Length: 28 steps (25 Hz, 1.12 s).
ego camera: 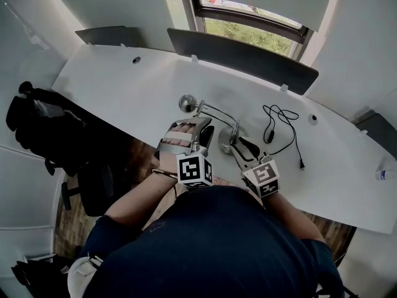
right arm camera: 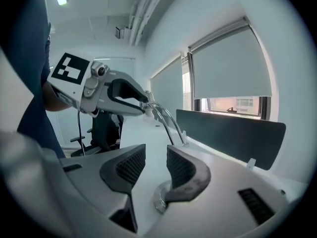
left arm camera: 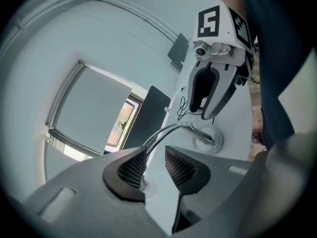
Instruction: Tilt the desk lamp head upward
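The chrome desk lamp has its round head low over the white desk, thin twin rods and a round base. My left gripper reaches to the rods. In the left gripper view the rods run into the gap at the pad tips of the left gripper. The pads stand apart with bare desk between them, and I cannot tell whether they touch the rods. My right gripper is low at the base, whose rim shows under its right jaw. Nothing lies between its pads.
A black cable lies on the desk right of the lamp. A dark partition lines the far edge under the window. A black office chair stands at the left, off the desk. A bottle sits at the far right.
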Each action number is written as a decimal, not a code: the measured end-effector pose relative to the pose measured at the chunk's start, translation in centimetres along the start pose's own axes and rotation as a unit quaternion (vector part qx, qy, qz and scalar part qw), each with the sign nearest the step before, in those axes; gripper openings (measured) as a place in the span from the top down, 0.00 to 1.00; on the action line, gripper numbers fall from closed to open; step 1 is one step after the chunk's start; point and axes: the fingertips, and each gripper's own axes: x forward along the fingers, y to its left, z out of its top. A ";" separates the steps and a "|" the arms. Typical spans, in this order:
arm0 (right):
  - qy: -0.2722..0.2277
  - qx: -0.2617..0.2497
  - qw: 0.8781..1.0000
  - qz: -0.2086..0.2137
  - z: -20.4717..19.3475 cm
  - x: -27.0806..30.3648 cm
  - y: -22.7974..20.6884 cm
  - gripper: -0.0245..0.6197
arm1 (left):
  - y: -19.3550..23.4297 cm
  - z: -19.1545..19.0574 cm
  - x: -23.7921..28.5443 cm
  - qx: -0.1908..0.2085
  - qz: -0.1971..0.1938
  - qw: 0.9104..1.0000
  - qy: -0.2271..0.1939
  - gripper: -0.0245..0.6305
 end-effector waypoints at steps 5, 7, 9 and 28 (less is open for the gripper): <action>-0.042 0.018 0.999 0.027 3.4 -1.0 1.1 0.80 | 0.1 1.7 -1.2 -0.120 -0.033 0.990 -0.064 0.85; -0.059 0.021 0.997 0.035 4.7 -1.5 1.4 0.82 | 0.1 2.4 -1.7 -0.175 -0.053 0.979 -0.094 0.88; -0.073 0.022 0.996 0.040 5.7 -2.2 1.7 0.83 | 0.2 3.1 -2.2 -0.207 -0.062 0.969 -0.116 0.90; -0.138 0.056 0.987 0.062 8.6 -3.8 2.7 0.94 | 0.4 6.2 -5.4 -0.389 -0.139 0.876 -0.249 0.95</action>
